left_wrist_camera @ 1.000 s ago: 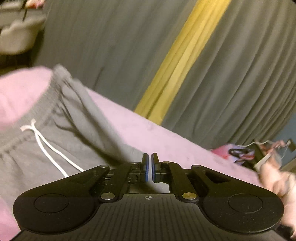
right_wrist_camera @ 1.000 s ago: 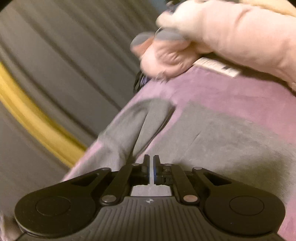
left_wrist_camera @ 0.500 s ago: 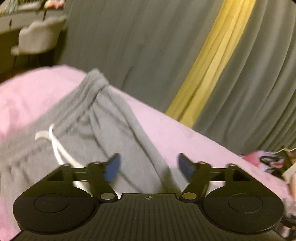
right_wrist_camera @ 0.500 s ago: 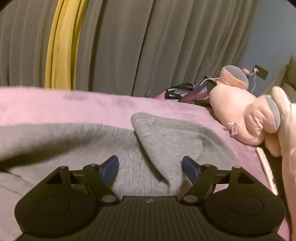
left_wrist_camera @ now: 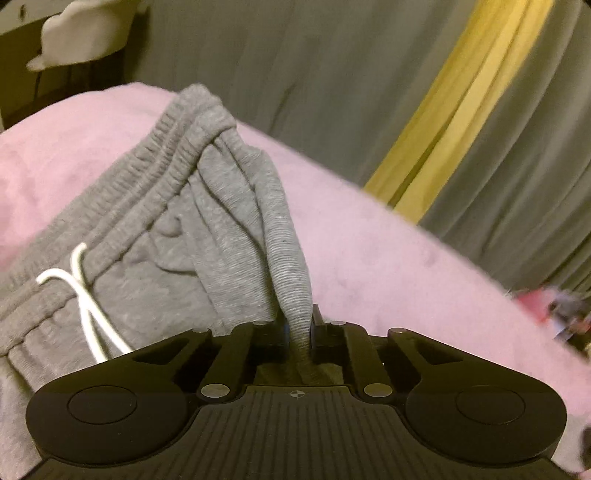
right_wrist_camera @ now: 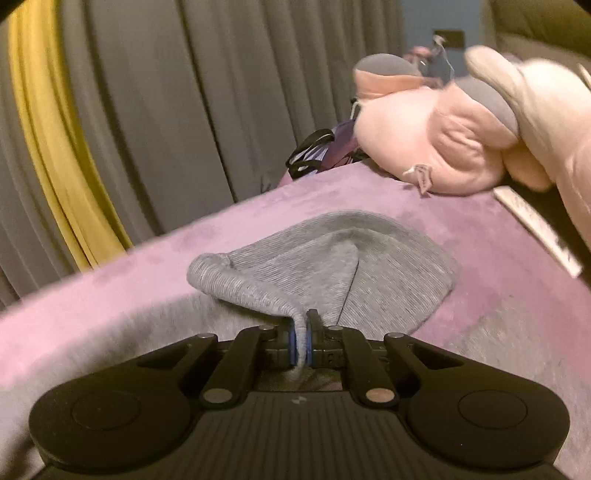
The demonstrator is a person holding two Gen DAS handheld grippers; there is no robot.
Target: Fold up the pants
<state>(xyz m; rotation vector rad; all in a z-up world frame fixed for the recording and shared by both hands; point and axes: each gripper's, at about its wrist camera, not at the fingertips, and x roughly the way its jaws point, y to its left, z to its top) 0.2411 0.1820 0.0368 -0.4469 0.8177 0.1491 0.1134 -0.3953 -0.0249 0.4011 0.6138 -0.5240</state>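
Observation:
Grey sweatpants [left_wrist_camera: 155,236] with an elastic waistband and a white drawstring [left_wrist_camera: 85,295] lie on a pink bed cover [left_wrist_camera: 388,258]. My left gripper [left_wrist_camera: 298,328] is shut on a raised ridge of grey fabric at the pants' side edge near the waistband. In the right wrist view the ribbed leg cuff [right_wrist_camera: 332,258] lies on the cover, and my right gripper [right_wrist_camera: 300,341] is shut on a pinched fold of that cuff's edge.
Grey curtains with a yellow stripe [left_wrist_camera: 454,110] hang behind the bed. A pink plush toy [right_wrist_camera: 461,140] and a dark purple item [right_wrist_camera: 325,151] lie at the bed's far right. A pale chair [left_wrist_camera: 81,33] stands at far left.
Both grippers were shut and empty a second ago, opened over the fabric half a second ago, and now have closed on it: left near the waistband, right on the cuff.

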